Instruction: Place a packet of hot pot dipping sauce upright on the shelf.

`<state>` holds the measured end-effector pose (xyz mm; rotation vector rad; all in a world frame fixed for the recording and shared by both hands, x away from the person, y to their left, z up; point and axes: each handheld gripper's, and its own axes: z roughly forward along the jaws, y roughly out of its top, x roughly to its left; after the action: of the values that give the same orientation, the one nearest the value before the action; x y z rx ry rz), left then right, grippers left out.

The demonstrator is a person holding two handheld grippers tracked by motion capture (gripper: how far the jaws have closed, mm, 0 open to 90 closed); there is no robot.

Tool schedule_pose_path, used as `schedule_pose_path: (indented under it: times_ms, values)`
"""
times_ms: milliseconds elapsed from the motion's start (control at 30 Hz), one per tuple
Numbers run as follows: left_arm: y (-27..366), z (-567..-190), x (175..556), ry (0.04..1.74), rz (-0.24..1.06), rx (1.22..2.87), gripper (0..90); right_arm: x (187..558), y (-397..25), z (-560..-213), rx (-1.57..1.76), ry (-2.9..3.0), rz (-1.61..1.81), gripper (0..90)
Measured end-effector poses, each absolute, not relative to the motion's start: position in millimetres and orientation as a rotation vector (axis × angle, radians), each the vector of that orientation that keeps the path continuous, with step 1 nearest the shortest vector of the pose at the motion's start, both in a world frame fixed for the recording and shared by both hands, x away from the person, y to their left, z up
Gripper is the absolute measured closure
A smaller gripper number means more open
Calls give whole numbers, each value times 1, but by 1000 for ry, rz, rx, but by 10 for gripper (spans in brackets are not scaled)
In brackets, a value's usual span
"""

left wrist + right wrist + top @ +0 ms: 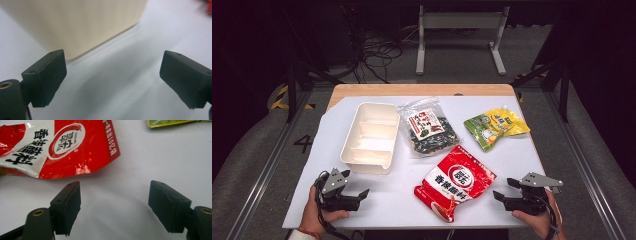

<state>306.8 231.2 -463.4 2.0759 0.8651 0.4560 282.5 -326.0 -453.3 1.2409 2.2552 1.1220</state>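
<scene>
Currently, the left gripper [360,195] is held spread beside the cream tray [371,136]. The right gripper [501,196] is likewise held spread, near the red bag [455,182], nothing being touched.

We hold the left gripper [358,194] low at our near left and the right gripper [503,191] at our near right, both with jaws spread wide, pointing inward.

cream tray [75,22] blurred and cut off, red bag [57,147] cut off at left edge
</scene>
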Motion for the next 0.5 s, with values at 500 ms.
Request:
schedule_pose_path:
  times_ms: [500]
  values:
    - [225, -464, 290, 770, 353, 2109, 143, 300, -304, -456, 1225, 2368, 1199, 238]
